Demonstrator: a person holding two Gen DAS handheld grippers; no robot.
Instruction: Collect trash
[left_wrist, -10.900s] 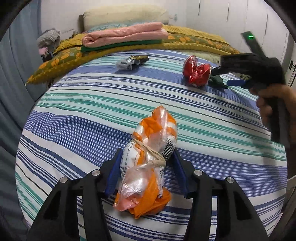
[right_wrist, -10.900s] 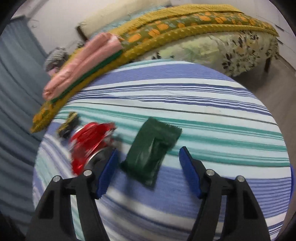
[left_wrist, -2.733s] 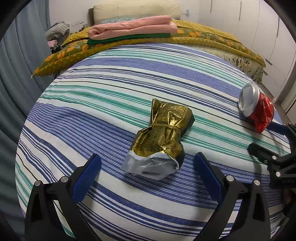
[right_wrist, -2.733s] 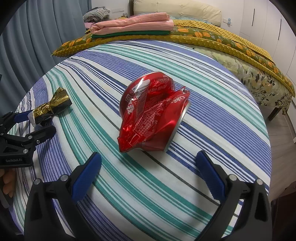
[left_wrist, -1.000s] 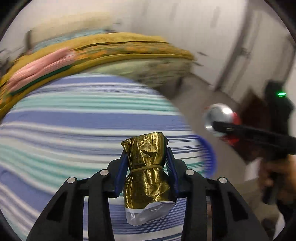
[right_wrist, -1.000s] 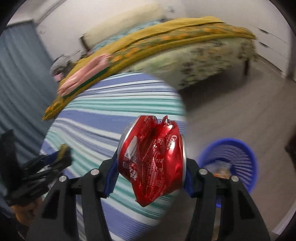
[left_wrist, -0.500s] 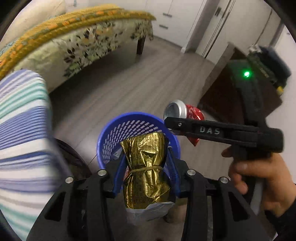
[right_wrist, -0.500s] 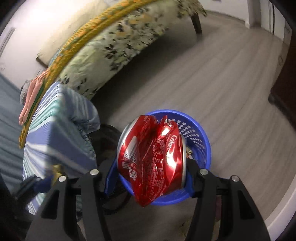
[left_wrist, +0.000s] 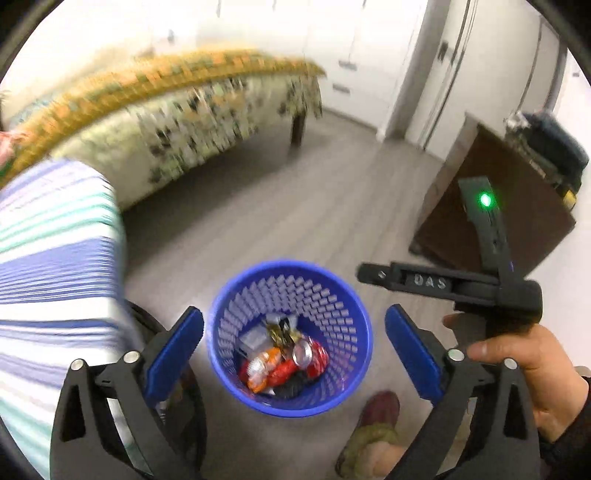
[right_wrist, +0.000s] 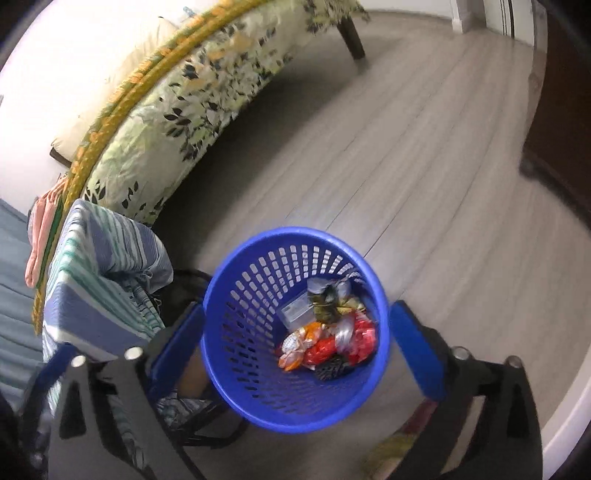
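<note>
Bright, even indoor light fills both fisheye views, whiting out the wall at upper left. Motion blur smears the floral bedspread and striped cloth in the left-wrist view. Black vignetting rings the frames; straight floorboards bow.

a bedroom with a pale grey wood-plank floor. along the far side stands a bed on dark legs, draped in a cream bedspread with a dark leaf print and topped by a yellow-orange patterned blanket. nearer, at the left, a surface is covered in a blue, teal and white striped cloth. white wardrobe doors line the back wall. a dark brown wooden cabinet stands at the right. the lighting is bright and even.
</note>
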